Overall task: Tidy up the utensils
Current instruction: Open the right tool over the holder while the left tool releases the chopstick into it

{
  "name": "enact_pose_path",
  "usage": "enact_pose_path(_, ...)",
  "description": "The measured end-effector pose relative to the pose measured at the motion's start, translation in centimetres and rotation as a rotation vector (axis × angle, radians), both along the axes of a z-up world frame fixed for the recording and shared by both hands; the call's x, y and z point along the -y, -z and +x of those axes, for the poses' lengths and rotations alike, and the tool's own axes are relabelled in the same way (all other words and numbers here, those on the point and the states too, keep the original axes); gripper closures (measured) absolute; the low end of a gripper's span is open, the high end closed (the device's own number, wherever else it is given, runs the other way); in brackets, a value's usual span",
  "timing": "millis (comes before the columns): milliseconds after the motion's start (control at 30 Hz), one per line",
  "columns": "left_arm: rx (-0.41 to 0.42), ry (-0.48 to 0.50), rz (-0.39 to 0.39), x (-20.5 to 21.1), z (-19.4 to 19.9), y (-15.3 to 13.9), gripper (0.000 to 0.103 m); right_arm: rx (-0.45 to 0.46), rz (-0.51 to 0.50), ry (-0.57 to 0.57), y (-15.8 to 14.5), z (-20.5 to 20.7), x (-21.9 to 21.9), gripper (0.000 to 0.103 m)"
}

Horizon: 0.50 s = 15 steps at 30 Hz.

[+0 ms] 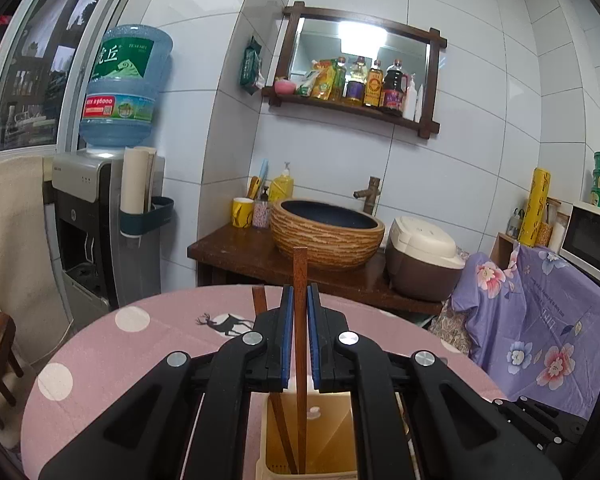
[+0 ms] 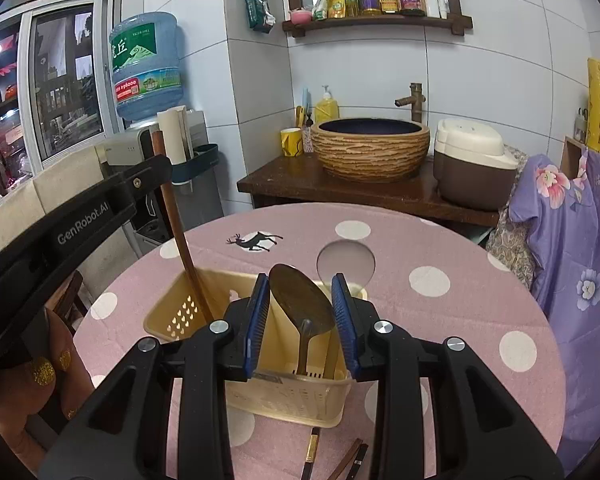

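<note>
Utensils go into a cream plastic caddy [image 2: 260,384] on a round table under a pink spotted cloth [image 2: 440,320], with 2 handheld grippers working at once. The left gripper [image 1: 300,300] is clenched on a brown wooden chopstick [image 1: 300,280], held nearly upright with its lower end already inside the caddy's left compartment; in the left wrist view a 2nd wooden stick [image 1: 260,300] leans in that same compartment. The right gripper [image 2: 300,300] grasps a dark wooden spoon [image 2: 300,300] by its bowl, handle pointing down into the right compartment near the slotted floor. On the cloth at the near edge, just in front of the caddy, lie at least 3 more thin sticks [image 2: 352,460], one with a gold band [image 2: 312,446].

The step in hand appears to be the drop-off of both pieces. Next, each gripper likely needs to release so chopstick and spoon settle against the caddy walls, then lift clear without snagging them. After that, the loose sticks near the caddy look like the remaining work.
</note>
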<state>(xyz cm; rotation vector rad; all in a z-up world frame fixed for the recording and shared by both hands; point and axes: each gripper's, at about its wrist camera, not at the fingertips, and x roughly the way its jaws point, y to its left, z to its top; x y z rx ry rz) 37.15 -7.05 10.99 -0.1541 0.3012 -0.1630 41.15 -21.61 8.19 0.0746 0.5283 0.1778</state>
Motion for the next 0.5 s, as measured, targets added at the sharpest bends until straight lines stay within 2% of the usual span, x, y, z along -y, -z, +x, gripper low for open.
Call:
enact_pose_path(367,-0.045,0.011,0.001,-0.3,0.0,1.3,0.094,0.004,-0.001,0.027,1.4,-0.3,0.4,0.072)
enact_pose_path(400,-0.047,0.012,0.004,-0.3,-0.1,1.2,0.091,0.009,0.004,0.026,1.3,-0.4,0.6,0.071)
enact_pose_path(433,-0.046,0.014,0.009,-0.4,-0.3,1.2,0.087,0.013,0.005,0.027,1.2,-0.6,0.7,0.066)
enact_pose_path(467,-0.045,0.017,0.014,-0.5,-0.6,1.1,0.071,0.018,0.005,0.027,1.1,-0.7,0.8,0.062)
enact_pose_path(500,-0.041,0.020,0.014,-0.8,-1.0,1.0,0.053,0.028,0.004,0.026,0.9,-1.1,1.0,0.052)
